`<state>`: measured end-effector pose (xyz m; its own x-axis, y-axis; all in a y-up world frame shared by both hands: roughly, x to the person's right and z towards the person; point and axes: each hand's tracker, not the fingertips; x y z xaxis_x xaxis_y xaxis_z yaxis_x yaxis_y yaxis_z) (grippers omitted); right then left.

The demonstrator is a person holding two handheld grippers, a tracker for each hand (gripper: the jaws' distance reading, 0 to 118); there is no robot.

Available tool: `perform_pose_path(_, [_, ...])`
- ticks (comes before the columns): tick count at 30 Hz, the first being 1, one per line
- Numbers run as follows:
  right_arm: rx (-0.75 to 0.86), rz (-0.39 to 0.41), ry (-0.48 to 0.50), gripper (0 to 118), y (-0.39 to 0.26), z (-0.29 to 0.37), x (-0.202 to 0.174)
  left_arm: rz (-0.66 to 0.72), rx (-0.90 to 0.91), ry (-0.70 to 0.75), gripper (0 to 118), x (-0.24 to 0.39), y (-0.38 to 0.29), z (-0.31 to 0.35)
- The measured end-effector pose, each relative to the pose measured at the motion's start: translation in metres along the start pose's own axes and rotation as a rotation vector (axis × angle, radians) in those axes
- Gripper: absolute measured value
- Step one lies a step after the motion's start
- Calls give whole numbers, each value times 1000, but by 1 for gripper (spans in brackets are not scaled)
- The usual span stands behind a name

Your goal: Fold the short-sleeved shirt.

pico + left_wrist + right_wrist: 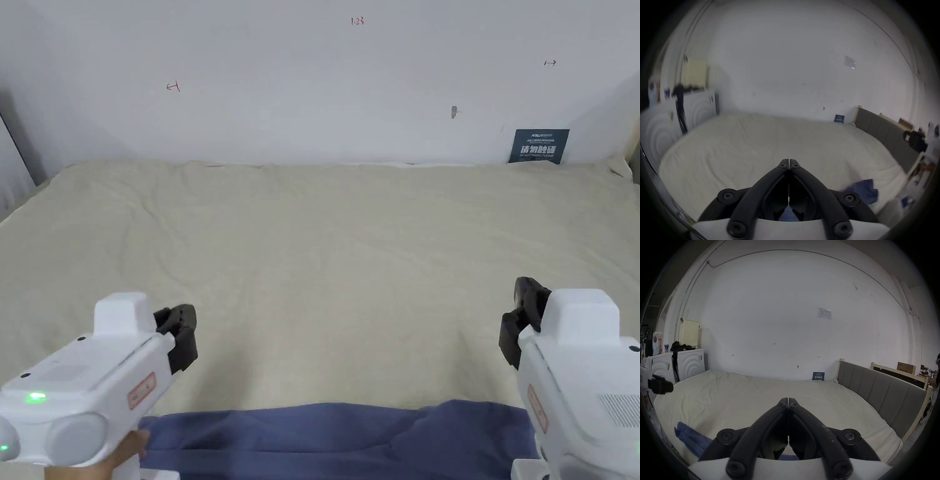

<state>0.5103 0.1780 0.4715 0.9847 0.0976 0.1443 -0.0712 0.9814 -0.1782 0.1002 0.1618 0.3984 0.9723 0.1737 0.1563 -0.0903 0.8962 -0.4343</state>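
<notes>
While both grippers hang above the near part of the bed (325,250), the short-sleeved shirt (337,440), dark blue, lies bunched along the bed's near edge, below and between them. In the left gripper view the left gripper (789,160) has its two black jaws pressed tip to tip with nothing between them, and the right gripper view shows the right gripper (788,398) closed the same way, empty. A hand (122,453) grips the left tool from beneath in the head view.

The cream bedsheet is rumpled but otherwise bare. Against the white wall (312,81) at the far right corner of the bed leans a small dark blue sign (539,145) with white characters; the rules here keep its wording unread. Small red handwritten marks dot the wall, too tiny to make out surely. A white sheet of paper (824,313) hangs higher up, its print illegible. A grey padded headboard (875,392) borders the bed's right side, and white washing machines (688,366) stand at the left.
</notes>
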Motion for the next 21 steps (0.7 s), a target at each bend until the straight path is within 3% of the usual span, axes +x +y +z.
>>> perform_pose_path(5, [-19,14,-1,2,-1,-7,-3,204,-219,-156,0,-69,-20,-14])
perform_pose_path(14, [-105,22,18,2,-15,-31,-19,377,-405,-122,5,-176,-73,-50])
perform_pose_path(16, [-124,22,23,2,-19,-38,-26,417,-464,-93,41,-183,-79,-57])
perform_pose_path(17, [-131,20,25,2,-21,-41,-29,430,-489,-90,66,-188,-83,-61])
perform_pose_path(20, [-154,12,44,2,-25,-49,-38,460,-538,-72,86,-202,-98,-77])
perform_pose_path(21, [-162,14,46,2,-27,-52,-42,470,-556,-74,106,-205,-103,-81])
